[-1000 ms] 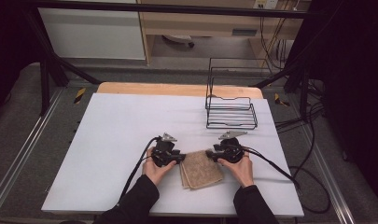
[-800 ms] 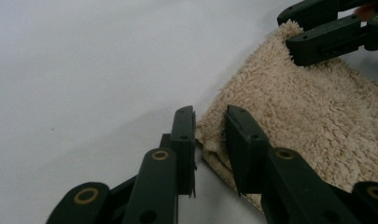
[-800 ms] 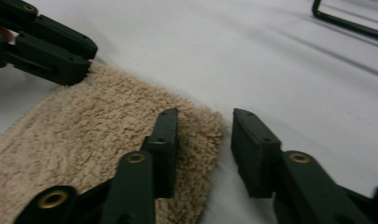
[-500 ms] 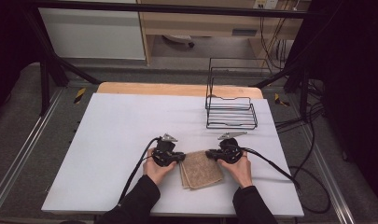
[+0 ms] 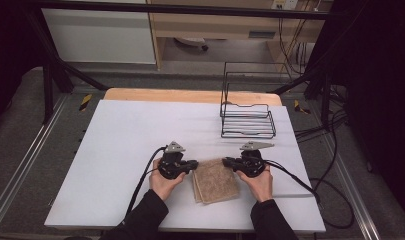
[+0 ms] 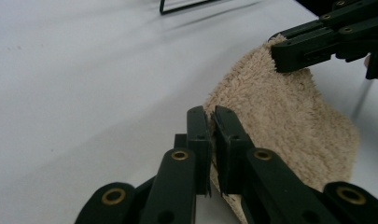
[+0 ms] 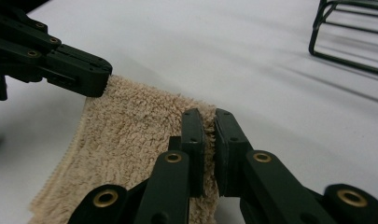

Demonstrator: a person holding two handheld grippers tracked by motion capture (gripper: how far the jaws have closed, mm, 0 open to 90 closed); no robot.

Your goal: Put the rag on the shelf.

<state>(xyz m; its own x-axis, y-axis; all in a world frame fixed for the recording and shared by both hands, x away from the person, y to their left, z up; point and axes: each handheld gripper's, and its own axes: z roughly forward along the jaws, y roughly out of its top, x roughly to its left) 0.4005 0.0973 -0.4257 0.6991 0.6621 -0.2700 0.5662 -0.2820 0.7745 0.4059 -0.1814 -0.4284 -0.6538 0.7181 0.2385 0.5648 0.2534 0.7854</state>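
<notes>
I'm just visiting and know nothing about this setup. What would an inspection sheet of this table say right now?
Surface: white table, wooden strip along its far edge.
Job's things: folded beige towel lying flat near the front; black wire rack standing at the far right.
Clutter: nothing seen.
Grippers: left tool shut on the towel's left far corner; right tool shut on its right far corner.
Cables: one trails from each tool, the left towards the front edge, the right off the table's right side.
Surroundings: dark frame, grey floor, cabinets behind the table.
</notes>
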